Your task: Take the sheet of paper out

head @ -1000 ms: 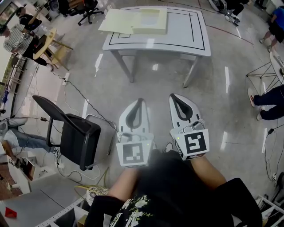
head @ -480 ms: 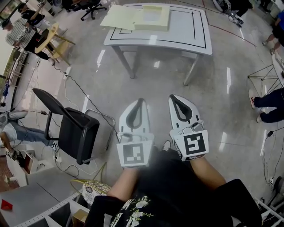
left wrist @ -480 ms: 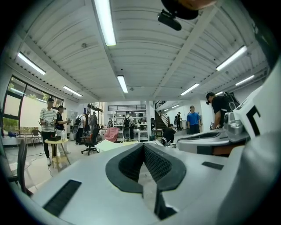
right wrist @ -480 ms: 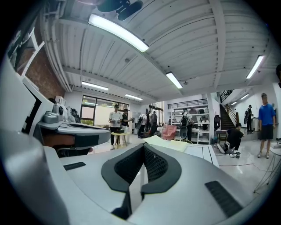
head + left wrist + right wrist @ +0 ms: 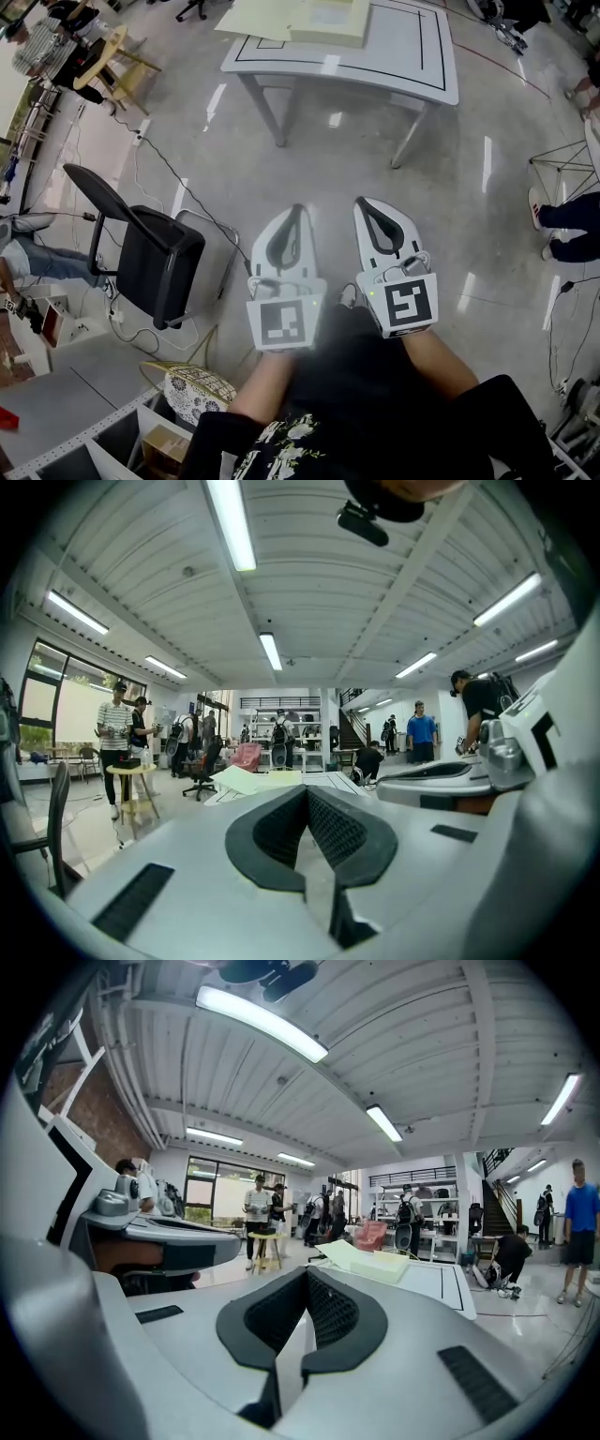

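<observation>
Meanwhile, table (image 5: 403, 56) higher in frame; left gripper (image 5: 297, 210), right gripper (image 5: 362, 202) fingers together.

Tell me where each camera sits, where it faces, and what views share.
Head view: on the person's head, facing steeply down at the floor; left gripper, right gripper, forearms show.
Left gripper view: on the left gripper, level along its shut jaws.
Right gripper view: likewise on the right gripper, jaws shut.
Shared: white table ahead.

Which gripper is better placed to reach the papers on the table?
Probably left: the left gripper lines up with the papers at the table's far left; the right gripper sits further right.
</observation>
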The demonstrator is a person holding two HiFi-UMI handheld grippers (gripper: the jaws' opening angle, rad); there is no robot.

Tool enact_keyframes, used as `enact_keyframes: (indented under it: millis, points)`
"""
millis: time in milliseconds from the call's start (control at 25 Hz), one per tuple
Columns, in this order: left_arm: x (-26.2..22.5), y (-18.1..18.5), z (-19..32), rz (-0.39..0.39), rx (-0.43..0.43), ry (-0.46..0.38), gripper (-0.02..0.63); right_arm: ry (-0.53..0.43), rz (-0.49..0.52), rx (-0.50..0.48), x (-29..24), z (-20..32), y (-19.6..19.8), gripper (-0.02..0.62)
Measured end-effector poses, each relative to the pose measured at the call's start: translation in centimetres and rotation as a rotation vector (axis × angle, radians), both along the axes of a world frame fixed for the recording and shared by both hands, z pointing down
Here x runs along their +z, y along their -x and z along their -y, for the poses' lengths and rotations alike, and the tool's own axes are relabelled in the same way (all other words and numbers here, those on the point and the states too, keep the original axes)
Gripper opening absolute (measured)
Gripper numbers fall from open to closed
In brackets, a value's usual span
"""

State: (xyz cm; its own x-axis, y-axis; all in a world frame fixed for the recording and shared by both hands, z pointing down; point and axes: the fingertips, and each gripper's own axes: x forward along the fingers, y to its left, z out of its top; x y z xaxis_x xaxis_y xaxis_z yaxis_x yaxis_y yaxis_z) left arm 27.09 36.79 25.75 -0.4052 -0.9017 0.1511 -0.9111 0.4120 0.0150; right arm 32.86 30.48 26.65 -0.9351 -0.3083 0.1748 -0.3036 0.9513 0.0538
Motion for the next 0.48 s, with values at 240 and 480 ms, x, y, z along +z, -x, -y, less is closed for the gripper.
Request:
enact_keyframes:
  millis: [240,480]
  points:
    - [0.7,2.1,0.9,-0.009,-0.001,-0.001,0.002,-0.001,-0.007,-0.007,0.6,0.6,2.3,0.000]
    - [0.2,6.0,2.4,0.003,0.000,-0.014,0.002,-0.013,0.005,-0.011,0.0,2.0,6.4,0.000]
